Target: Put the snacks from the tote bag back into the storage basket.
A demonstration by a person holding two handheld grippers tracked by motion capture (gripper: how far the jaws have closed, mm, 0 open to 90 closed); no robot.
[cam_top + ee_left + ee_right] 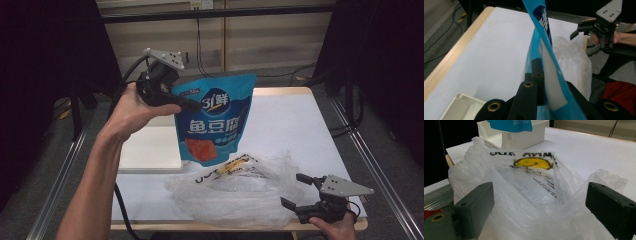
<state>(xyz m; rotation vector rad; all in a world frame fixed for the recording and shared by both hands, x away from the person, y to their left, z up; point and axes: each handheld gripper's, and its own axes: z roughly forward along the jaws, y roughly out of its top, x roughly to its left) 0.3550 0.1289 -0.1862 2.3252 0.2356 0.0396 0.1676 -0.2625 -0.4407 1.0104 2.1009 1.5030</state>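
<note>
Our left gripper holds a blue pouch clamped by its edge above the table's middle, while our right gripper, jaws apart, rests beside the plastic bag near us.

blue pouch cut off by the top edge, white tray cropped at bottom, pouch's small print unreadable

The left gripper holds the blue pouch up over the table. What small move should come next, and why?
Probably lower the blue pouch toward the mouth of the plastic bag. The left gripper is shut on the pouch's edge and holds it in the air behind the bag, above the white tray. The right gripper stands open at the bag's rim, and the bag's mouth gapes between its jaws.
</note>
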